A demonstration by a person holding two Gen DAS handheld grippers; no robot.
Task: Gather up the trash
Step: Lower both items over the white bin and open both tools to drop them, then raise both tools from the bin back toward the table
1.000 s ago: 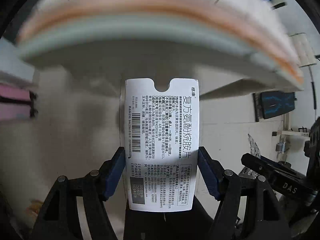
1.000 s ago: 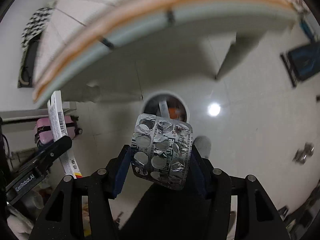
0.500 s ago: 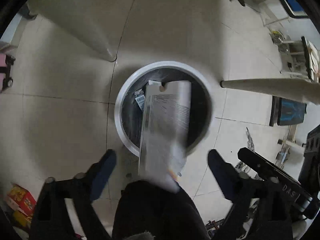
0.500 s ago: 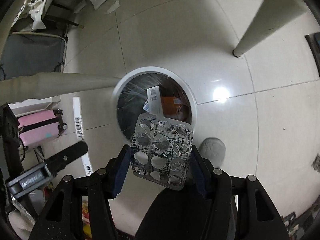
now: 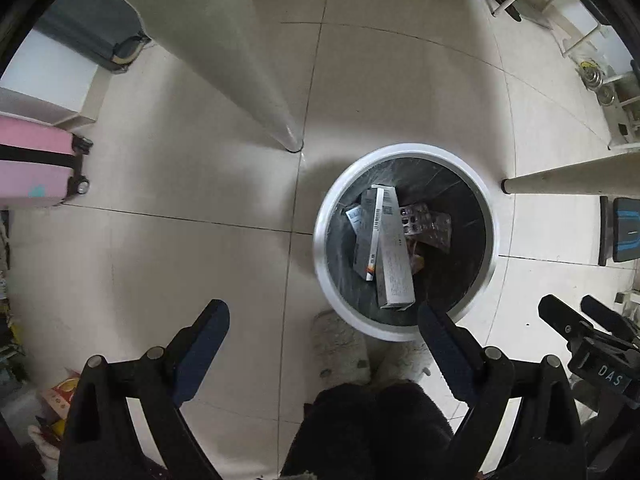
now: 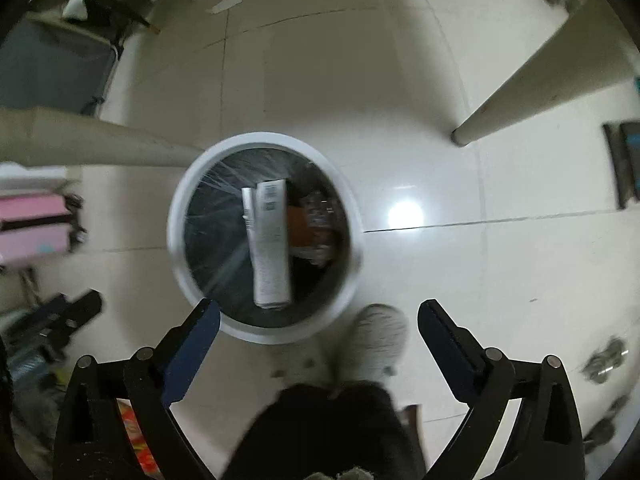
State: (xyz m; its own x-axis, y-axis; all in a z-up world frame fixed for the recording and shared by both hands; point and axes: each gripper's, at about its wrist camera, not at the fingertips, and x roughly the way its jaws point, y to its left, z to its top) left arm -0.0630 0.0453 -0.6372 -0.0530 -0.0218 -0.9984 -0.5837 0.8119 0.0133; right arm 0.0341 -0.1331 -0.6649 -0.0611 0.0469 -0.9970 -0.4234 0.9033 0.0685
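left gripper (image 5: 322, 320) points down, wide, empty; right gripper (image 6: 319, 320) opening, empty, above bin (image 6: 176, 216)

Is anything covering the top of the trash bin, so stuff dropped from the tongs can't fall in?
Nothing visible covers it. The trash bin is wide open, with no lid, and the medicine box and blister pack already lie inside. Both the left tongs and right tongs are open and empty.
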